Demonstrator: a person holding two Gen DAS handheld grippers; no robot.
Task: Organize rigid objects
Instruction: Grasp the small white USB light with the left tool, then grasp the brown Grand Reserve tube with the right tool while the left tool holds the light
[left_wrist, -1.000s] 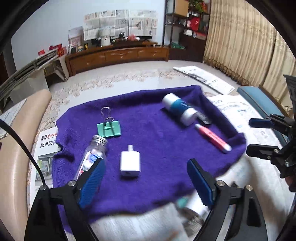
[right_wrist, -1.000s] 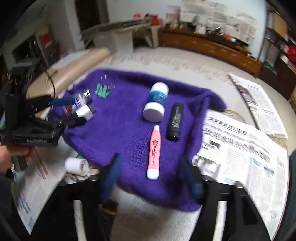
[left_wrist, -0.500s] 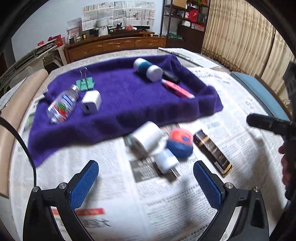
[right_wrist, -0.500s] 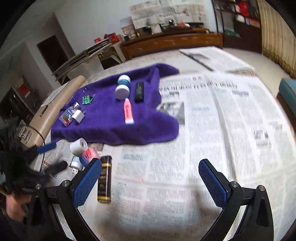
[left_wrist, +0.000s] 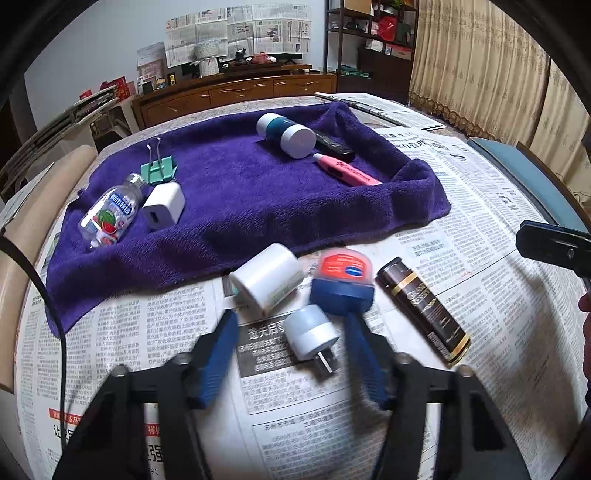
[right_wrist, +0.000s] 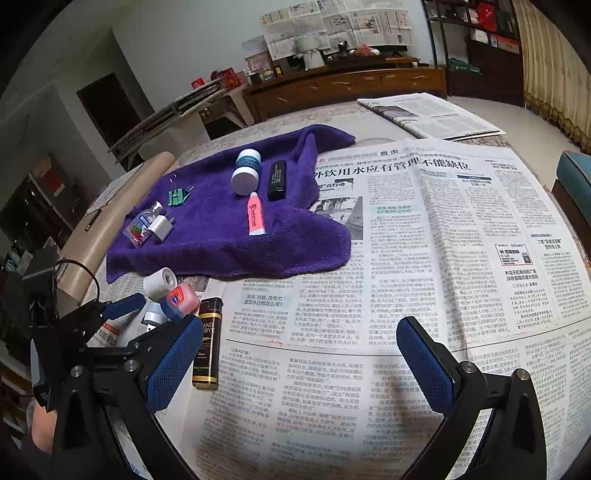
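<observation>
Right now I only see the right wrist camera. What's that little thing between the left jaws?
Observer: A pale round plug with metal prongs, lying on the newspaper. The jaws of the left gripper are closing around it.
Operator: Are they squeezing it yet?
Observer: Not yet; the left wrist view shows gaps beside the plug.
Operator: Which way do the prongs point?
Observer: Back towards the left camera, away from the blue jar.

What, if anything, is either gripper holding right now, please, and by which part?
Nothing is held yet. The left gripper is closing around the white plug on the newspaper, its fingers not yet touching it. The right gripper is open and empty.
</observation>
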